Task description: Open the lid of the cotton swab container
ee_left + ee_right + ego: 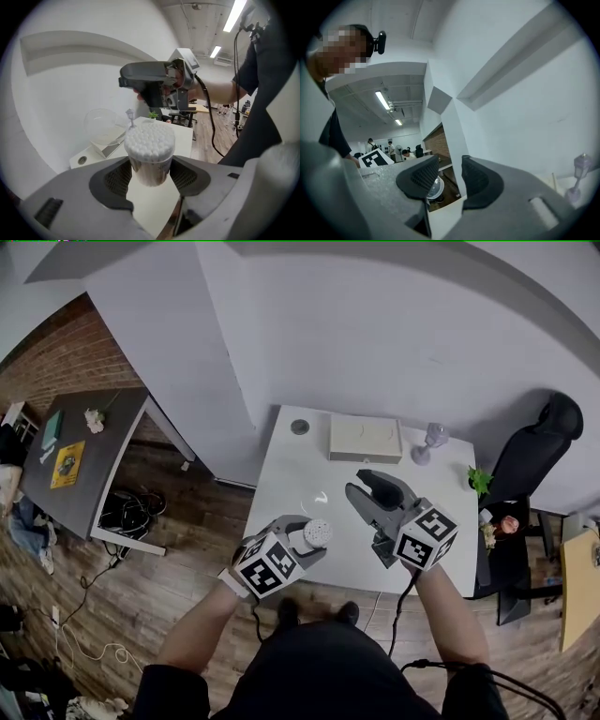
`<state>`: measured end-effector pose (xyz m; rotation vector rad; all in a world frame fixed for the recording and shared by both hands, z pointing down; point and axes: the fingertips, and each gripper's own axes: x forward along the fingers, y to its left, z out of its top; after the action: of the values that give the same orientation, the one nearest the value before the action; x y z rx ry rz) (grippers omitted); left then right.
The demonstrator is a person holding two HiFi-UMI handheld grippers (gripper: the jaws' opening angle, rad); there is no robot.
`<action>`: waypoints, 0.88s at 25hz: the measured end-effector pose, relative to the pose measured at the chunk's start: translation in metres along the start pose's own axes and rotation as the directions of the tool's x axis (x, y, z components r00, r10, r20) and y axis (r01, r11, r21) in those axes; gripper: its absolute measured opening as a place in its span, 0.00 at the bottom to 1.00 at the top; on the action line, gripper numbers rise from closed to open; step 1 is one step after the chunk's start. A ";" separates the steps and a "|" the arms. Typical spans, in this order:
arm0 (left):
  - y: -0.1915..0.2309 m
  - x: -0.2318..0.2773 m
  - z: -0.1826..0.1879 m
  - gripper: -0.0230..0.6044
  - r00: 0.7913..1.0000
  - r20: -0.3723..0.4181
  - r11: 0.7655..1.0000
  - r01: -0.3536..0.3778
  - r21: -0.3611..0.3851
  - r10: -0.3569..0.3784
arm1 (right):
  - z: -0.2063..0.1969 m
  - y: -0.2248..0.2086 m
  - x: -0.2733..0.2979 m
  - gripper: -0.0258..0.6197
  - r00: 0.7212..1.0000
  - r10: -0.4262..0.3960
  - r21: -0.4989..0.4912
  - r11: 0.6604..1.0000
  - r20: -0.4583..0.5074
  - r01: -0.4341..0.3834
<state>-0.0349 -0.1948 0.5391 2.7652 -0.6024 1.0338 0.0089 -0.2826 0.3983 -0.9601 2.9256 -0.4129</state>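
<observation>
- The cotton swab container [150, 169], a clear round cup, sits upright between the pads of the left tongs [310, 542], which clamp its sides and hold it above the near edge of the white desk [289, 474].
- The cup is packed full of cotton swabs [149, 139]. Their white tips form a bare mound at its open top.
- A clear domed lid [100, 124] is off the cup and sits further back, towards the cream box [366, 439].
- The right tongs [374, 493] are raised over the desk, well apart from the cup. Their pads leave a narrow gap and grip nothing.
- A clear stemmed glass [431, 442] stands beside the cream box at the far side of the desk; I cannot tell whether anything is in it.
</observation>
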 end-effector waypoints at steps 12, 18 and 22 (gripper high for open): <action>0.049 -0.015 -0.004 0.43 0.978 -0.001 0.969 -0.207 -0.138 0.209 | 0.041 -0.009 -0.036 0.13 0.958 -0.250 -0.142 0.952 0.140 0.270; 0.057 -0.025 0.000 0.43 0.965 0.019 0.953 -0.254 -0.164 0.260 | 0.043 -0.013 -0.051 0.09 0.929 -0.326 -0.172 0.919 0.176 0.355; 0.061 -0.033 0.006 0.43 0.959 0.040 0.941 -0.267 -0.209 0.281 | 0.044 -0.013 -0.058 0.09 0.916 -0.350 -0.214 0.897 0.194 0.388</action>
<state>-0.0792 -0.2410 0.5121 2.5968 -1.0661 0.8685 0.0684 -0.2689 0.3568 -1.5195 2.6943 0.0269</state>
